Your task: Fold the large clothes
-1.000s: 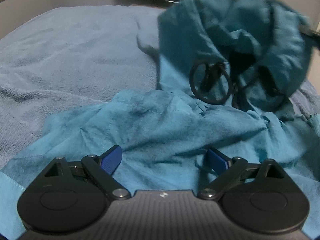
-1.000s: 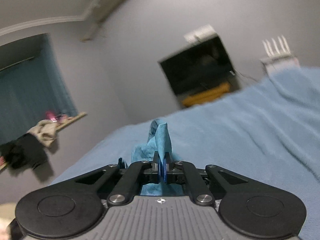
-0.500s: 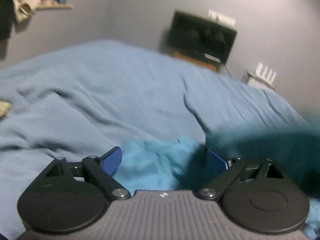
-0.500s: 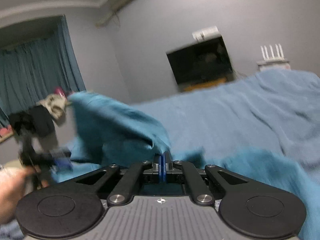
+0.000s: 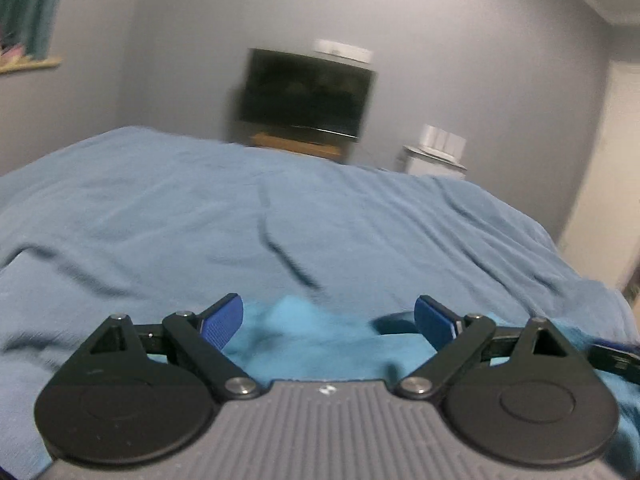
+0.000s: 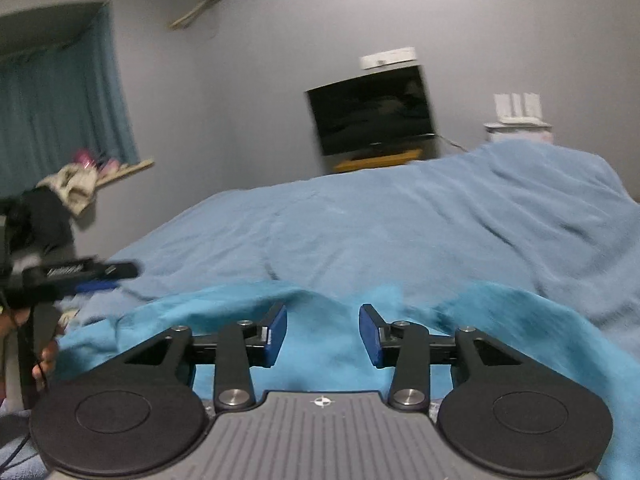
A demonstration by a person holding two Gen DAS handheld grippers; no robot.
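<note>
A teal garment (image 6: 320, 316) lies crumpled on the bed's near part, under and in front of both grippers; it also shows in the left wrist view (image 5: 320, 340). My right gripper (image 6: 323, 334) is open and empty just above the cloth. My left gripper (image 5: 329, 322) is open wide and empty over the garment's edge. The left gripper also appears at the left edge of the right wrist view (image 6: 80, 276), held by a hand. The frames are blurred by motion.
A blue blanket (image 5: 280, 216) covers the bed (image 6: 440, 220). A dark TV (image 5: 306, 94) on a wooden stand stands against the far wall. A white router on a small cabinet (image 5: 436, 160) sits to its right. Curtains and a shelf with clothes (image 6: 72, 184) are at the left.
My right gripper has let go of the teal garment and opened. The garment has dropped onto the bed. The left gripper has tilted up from the cloth toward the far wall.
</note>
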